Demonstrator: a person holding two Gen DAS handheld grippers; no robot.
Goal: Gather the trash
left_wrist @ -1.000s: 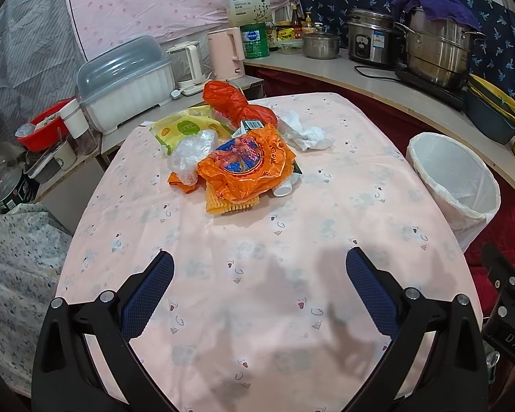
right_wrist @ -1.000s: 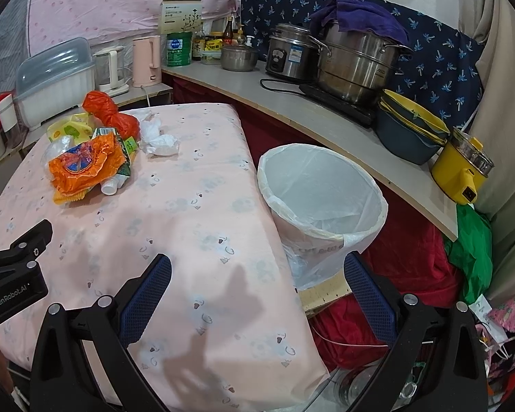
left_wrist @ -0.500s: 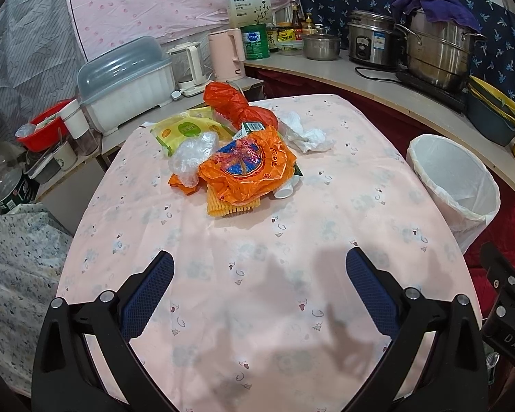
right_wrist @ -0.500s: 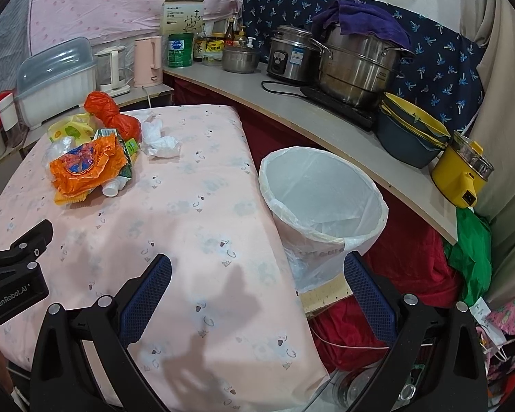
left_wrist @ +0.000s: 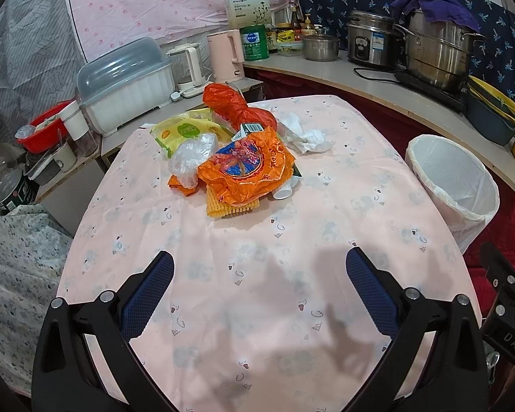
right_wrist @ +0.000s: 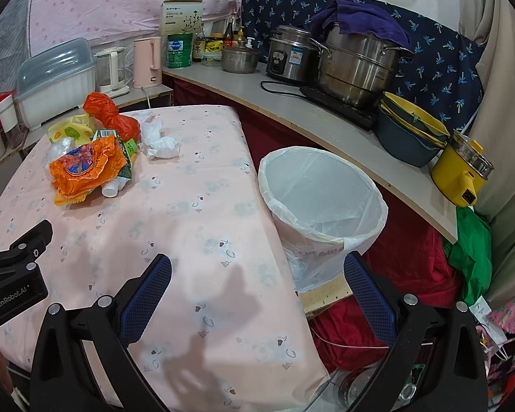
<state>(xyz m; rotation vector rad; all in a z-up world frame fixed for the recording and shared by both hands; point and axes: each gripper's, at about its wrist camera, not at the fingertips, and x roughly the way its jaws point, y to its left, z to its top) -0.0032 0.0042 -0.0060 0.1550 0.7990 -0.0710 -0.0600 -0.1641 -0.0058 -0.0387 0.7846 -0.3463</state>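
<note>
A heap of trash lies mid-table: an orange wrapper (left_wrist: 247,171) (right_wrist: 86,168), a red plastic bag (left_wrist: 233,106) (right_wrist: 110,113), a yellow-green packet (left_wrist: 185,132), a clear bag (left_wrist: 192,158), crumpled white tissue (left_wrist: 304,134) (right_wrist: 159,140) and a small white cup (left_wrist: 283,192). A white-lined bin (left_wrist: 453,182) (right_wrist: 322,199) stands off the table's right edge. My left gripper (left_wrist: 259,285) hangs open over the near tablecloth, well short of the heap. My right gripper (right_wrist: 257,285) is open too, above the table's right edge beside the bin.
The pink tablecloth (left_wrist: 257,309) covers the table. A curved counter (right_wrist: 292,103) behind carries pots, a rice cooker, a pink kettle (left_wrist: 225,56) and bottles. A lidded dish box (left_wrist: 123,82) sits far left. Red and green cloth (right_wrist: 470,257) lies on the floor, right.
Both views have shifted very slightly; the heap sits a little lower in frame. Both grippers stay open and nothing on the table has moved.
</note>
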